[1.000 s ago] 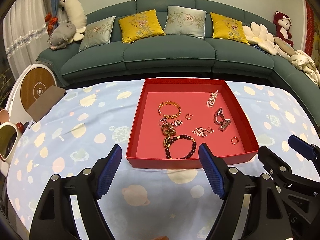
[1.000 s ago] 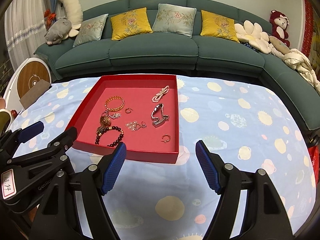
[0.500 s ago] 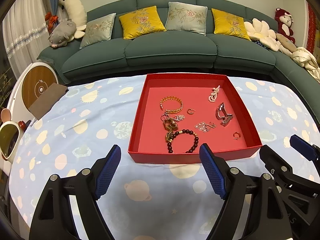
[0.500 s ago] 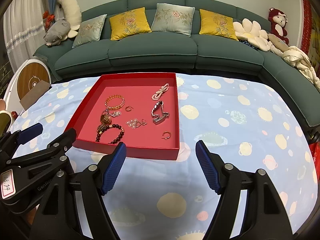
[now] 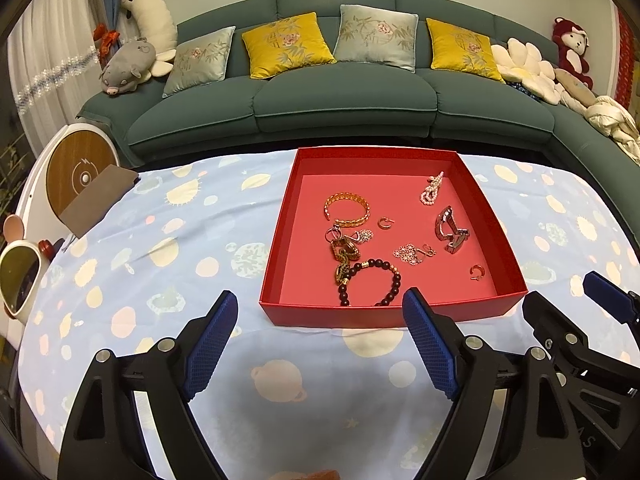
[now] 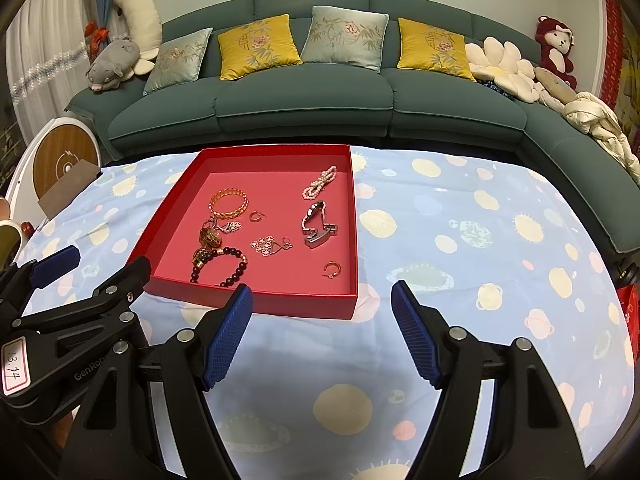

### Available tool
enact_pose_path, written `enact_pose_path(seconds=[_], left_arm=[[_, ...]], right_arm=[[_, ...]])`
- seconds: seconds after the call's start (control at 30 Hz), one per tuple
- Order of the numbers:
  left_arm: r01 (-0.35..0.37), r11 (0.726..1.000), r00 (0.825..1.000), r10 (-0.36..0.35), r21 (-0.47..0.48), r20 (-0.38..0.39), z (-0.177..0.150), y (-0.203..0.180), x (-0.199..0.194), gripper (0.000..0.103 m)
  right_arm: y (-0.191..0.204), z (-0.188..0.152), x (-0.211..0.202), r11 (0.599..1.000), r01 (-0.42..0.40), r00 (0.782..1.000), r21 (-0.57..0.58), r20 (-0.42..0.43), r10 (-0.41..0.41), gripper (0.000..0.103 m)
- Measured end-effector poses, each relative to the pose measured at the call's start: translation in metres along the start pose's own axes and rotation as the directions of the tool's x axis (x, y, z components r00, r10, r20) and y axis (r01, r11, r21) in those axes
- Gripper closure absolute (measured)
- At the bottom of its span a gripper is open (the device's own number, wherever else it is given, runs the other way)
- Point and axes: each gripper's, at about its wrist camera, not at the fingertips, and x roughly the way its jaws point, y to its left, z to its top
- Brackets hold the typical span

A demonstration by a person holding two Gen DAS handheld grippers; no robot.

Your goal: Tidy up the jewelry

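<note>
A red tray (image 5: 276, 248) (image 6: 354, 240) sits on the blue patterned tablecloth. It holds several pieces of jewelry: a gold bangle (image 5: 346, 210) (image 6: 228, 203), a dark bead bracelet (image 5: 370, 282) (image 6: 220, 264), a pearl piece (image 5: 431, 189) (image 6: 319, 182), a silver watch (image 5: 450, 229) (image 6: 317, 226), a flower pendant (image 5: 412, 253) (image 6: 269, 245) and small hoop earrings (image 5: 477, 272) (image 6: 332, 269). My left gripper (image 5: 318, 342) is open and empty, just in front of the tray's near edge. My right gripper (image 6: 322, 330) is open and empty, in front of the tray's near right corner.
A green sofa (image 5: 344, 96) with cushions and plush toys stands behind the table. A round wooden-faced device (image 5: 78, 172) and a brown pad (image 5: 98, 198) stand at the table's left edge, with a small mirror (image 5: 18, 276) near them. Bare tablecloth (image 6: 480, 240) lies right of the tray.
Both grippers have drawn back and risen slightly from the tray, which sits a little farther off. Both stay open and empty. The jewelry has not moved.
</note>
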Motion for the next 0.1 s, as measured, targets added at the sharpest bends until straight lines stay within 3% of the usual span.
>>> enact_pose_path(seconds=[0.1], left_arm=[[0.002,1.0,1.0,-0.002,0.0,-0.003,0.0002,0.0012,0.0013,0.022]], right_arm=[[0.0,-0.0004,0.0001,1.0,0.012,1.0,0.004,-0.003,-0.012,0.031]])
